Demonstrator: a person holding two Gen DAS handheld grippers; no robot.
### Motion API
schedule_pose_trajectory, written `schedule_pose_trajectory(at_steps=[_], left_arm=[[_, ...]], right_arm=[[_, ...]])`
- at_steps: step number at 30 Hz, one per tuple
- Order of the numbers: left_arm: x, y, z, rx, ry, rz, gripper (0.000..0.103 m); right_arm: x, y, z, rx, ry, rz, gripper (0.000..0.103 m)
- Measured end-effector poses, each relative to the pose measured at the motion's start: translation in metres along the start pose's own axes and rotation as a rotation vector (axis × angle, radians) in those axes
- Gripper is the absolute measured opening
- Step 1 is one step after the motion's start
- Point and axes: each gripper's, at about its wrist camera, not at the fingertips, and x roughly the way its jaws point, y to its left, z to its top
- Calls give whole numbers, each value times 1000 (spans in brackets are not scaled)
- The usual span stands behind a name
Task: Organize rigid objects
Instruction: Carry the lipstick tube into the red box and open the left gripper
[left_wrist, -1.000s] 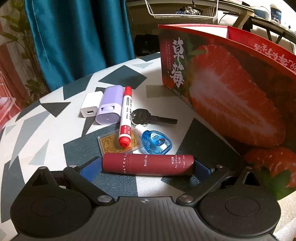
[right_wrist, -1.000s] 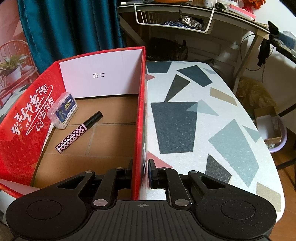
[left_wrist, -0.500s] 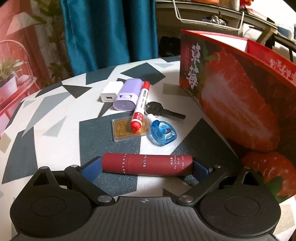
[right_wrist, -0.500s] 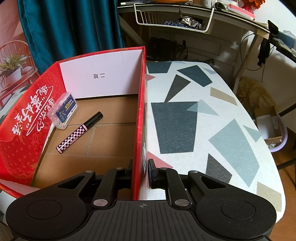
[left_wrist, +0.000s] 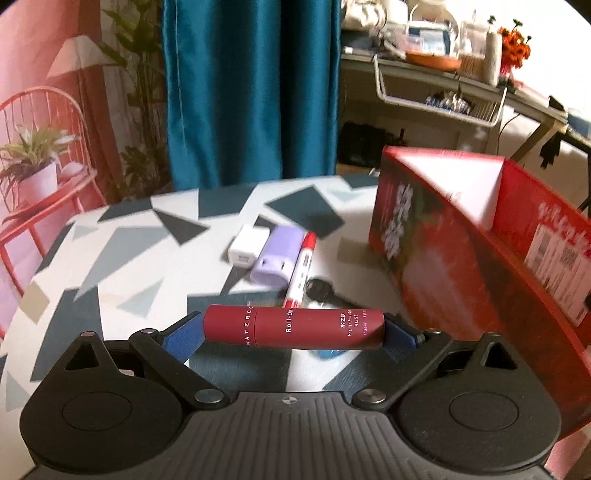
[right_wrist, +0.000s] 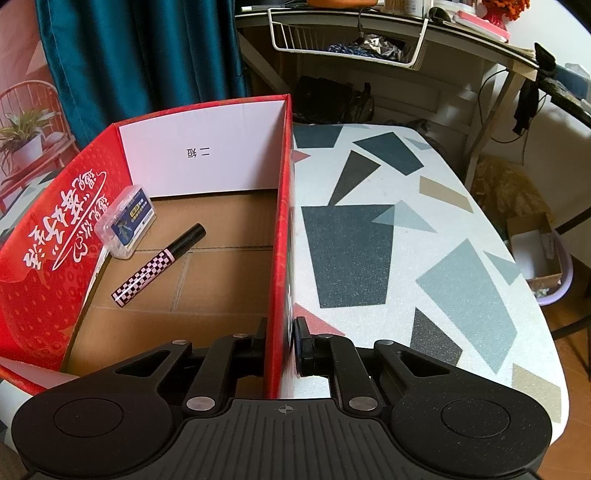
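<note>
My left gripper is shut on a dark red roll-on tube, held crosswise by its ends above the table. Below and beyond it lie a white adapter, a lilac case, a red-capped marker and a key. The red strawberry box stands to the right. My right gripper is shut on the box's right wall. Inside the box lie a clear plastic case and a checkered pen.
The patterned table runs right of the box to a rounded edge. A blue curtain, a red chair with a plant and a desk with a wire basket stand beyond the table.
My left gripper has lifted the red tube higher off the table and tilted up, so the small items sit lower and partly hidden. The right gripper has not moved.
</note>
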Motion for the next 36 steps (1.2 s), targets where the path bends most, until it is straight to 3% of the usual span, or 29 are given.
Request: schedule_pose_trajectory(at_steps=[8,21,28,36], left_arm=[[-13,-24,32,69,-82,-51,100],[-3,-102,62,323,-166,-150,100],[21,-125,56,398,-117,-153,100],[32,-146,49,532,-143,-101,100]], right_arm=[[1,0,0,4,-1,3,11],[1,0,1,2,0,5,12],[2,0,1,2,0,10,12],[2,0,1,7,-2,11,12]])
